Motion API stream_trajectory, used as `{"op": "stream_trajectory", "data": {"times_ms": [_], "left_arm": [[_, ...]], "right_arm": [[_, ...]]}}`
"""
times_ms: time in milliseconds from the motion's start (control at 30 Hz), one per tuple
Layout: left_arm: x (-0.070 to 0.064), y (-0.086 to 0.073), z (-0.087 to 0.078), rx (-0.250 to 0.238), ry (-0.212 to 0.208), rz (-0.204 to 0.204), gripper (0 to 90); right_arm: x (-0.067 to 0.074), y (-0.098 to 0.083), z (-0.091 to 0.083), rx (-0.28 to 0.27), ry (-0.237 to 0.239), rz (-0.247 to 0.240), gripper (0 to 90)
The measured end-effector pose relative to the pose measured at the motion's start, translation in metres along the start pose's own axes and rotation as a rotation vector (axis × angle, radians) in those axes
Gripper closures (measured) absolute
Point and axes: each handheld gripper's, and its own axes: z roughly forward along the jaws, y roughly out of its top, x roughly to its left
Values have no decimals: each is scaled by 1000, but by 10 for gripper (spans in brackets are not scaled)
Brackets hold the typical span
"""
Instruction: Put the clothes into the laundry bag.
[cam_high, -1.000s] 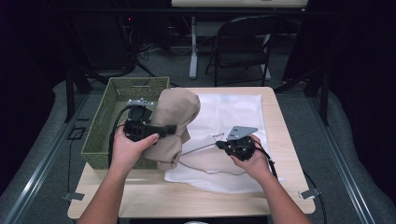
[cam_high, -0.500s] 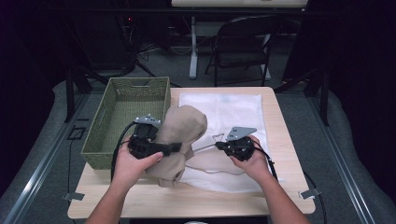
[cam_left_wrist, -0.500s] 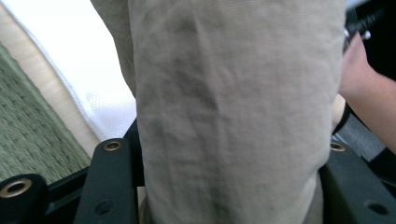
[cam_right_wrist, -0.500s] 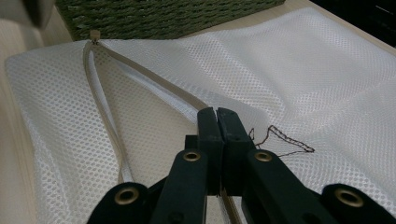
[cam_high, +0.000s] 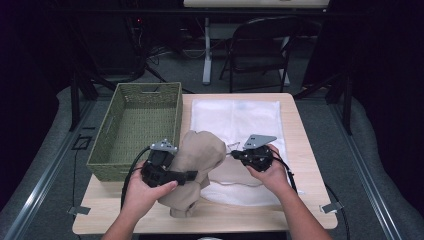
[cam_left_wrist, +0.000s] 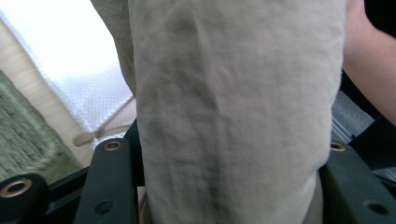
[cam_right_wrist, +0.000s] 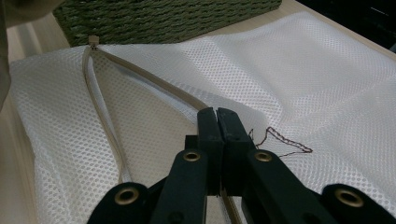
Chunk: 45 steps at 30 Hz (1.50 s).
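Beige cloth garment (cam_high: 192, 167) was clamped by left gripper (cam_high: 187, 176); right gripper (cam_right_wrist: 218, 122) pinched white mesh bag's (cam_high: 235, 117) zipper edge at 3 o'clock. Advice: hold opening taut, feed garment low.

High view: room around me dark, near black; light falls from above onto surface (cam_high: 300, 150) alone. White mesh bag (cam_high: 235, 117) bright, close to washed out. Picture soft, grainy. My left gripper view: beige cloth (cam_left_wrist: 233, 116) sharp, mesh behind it blown white, basket (cam_left_wrist: 23, 144) blurred. My right gripper view: my fingers (cam_right_wrist: 208, 135) crisp, weave sharp, far corner dark.
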Motion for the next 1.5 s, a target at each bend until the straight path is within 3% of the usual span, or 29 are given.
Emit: {"op": "stream_trajectory", "data": {"times_ms": [167, 867, 1167, 1500], "left_arm": [[-3, -6, 11, 27, -20, 9, 466], [2, -30, 40, 101, -52, -42, 467], [4, -31, 46, 117, -56, -49, 467], [-1, -28, 59, 157, -74, -30, 468]], "right_arm": [[2, 1, 0, -6, -3, 3, 889], [3, 9, -9, -50, -5, 18, 889], [7, 18, -15, -82, -24, 11, 890], [8, 21, -18, -102, -33, 15, 890]]}}
